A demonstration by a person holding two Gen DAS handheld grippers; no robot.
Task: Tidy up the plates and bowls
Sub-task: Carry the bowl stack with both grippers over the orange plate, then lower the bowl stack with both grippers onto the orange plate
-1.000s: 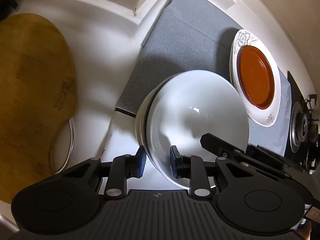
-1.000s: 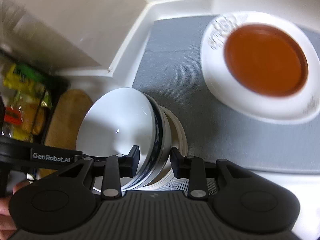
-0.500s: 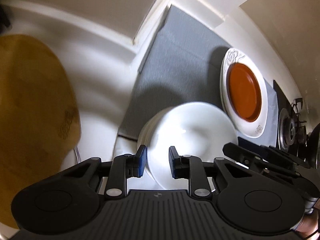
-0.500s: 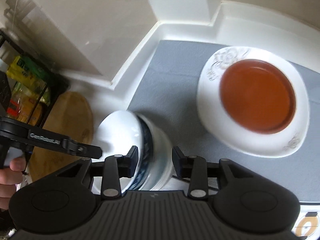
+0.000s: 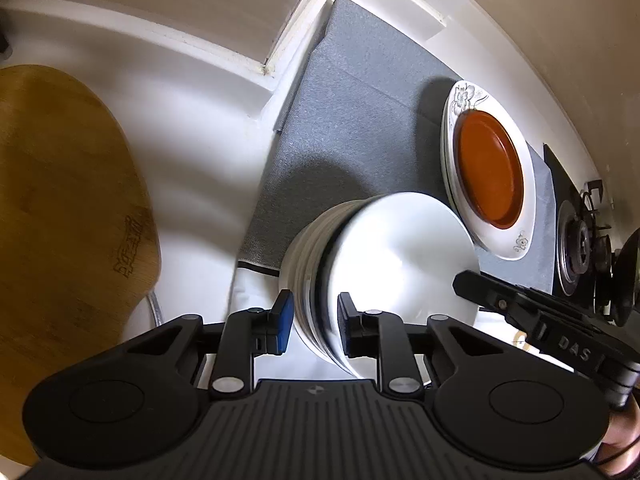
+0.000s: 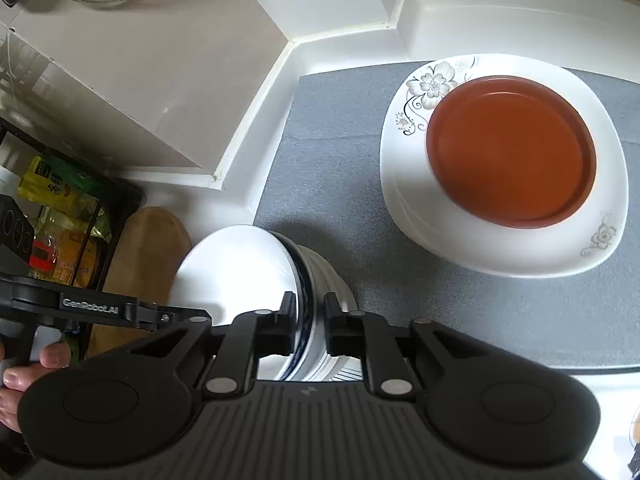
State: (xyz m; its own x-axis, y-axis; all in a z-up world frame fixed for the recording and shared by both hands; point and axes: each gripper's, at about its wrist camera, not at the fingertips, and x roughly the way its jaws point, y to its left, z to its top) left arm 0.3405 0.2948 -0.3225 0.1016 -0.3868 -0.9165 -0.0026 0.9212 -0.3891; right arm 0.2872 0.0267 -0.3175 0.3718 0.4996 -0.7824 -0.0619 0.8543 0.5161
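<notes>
While both tools bite opposite rims of the stack of white bowls (image 5: pixel 384 264), that stack sits tilted at the near edge of the grey mat (image 5: pixel 352 120) on the white desk (image 5: pixel 200 128). Left tool (image 5: pixel 314 320) is clamped across several rims; right tool (image 6: pixel 310 322) has just been closing, its pads now pinching the blue-edged rims. Farther along the mat, an orange plate (image 6: pixel 510 152) lies inside the flowered white plate (image 6: pixel 500 252), which tops more plates.
</notes>
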